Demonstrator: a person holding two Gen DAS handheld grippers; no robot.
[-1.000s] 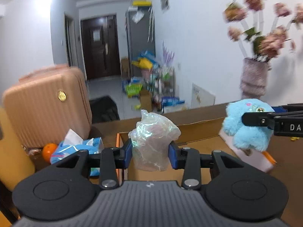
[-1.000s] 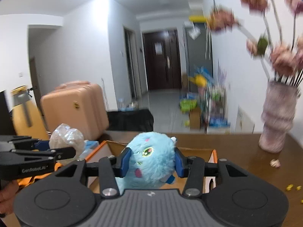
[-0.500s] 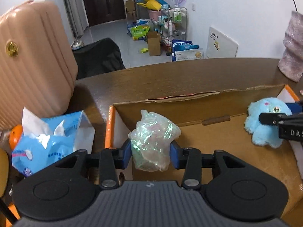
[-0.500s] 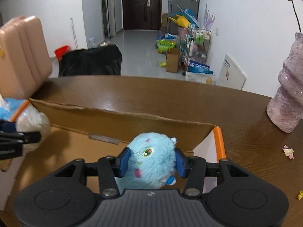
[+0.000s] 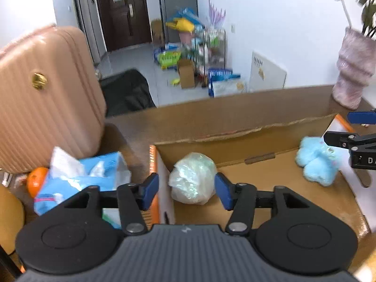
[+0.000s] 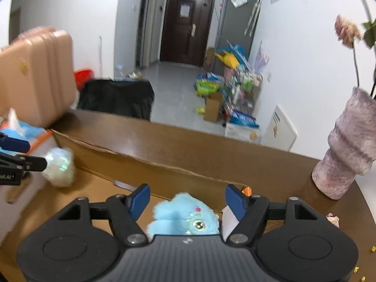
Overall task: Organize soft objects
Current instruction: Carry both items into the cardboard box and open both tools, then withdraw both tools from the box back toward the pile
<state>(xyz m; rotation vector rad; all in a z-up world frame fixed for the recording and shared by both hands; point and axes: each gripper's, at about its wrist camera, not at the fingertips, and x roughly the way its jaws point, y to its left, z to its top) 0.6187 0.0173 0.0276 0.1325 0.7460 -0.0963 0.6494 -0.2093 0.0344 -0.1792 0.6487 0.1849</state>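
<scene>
Both grippers hang spread above the cardboard box (image 5: 246,138): left gripper (image 5: 186,191) over the crumpled plastic bag (image 5: 192,178), right gripper (image 6: 188,199) over the blue plush toy (image 6: 183,218).

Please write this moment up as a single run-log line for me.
left gripper: open, around plastic bag | right gripper: open, over blue plush | both items lie in cardboard box

Both grippers now gape: the left gripper (image 5: 186,190) has released the plastic bundle (image 5: 192,178), the right gripper (image 6: 188,199) the blue plush (image 6: 183,218), into the cardboard box (image 5: 258,138).

Left gripper (image 5: 186,189) spread wide; right gripper (image 6: 188,198) likewise
</scene>
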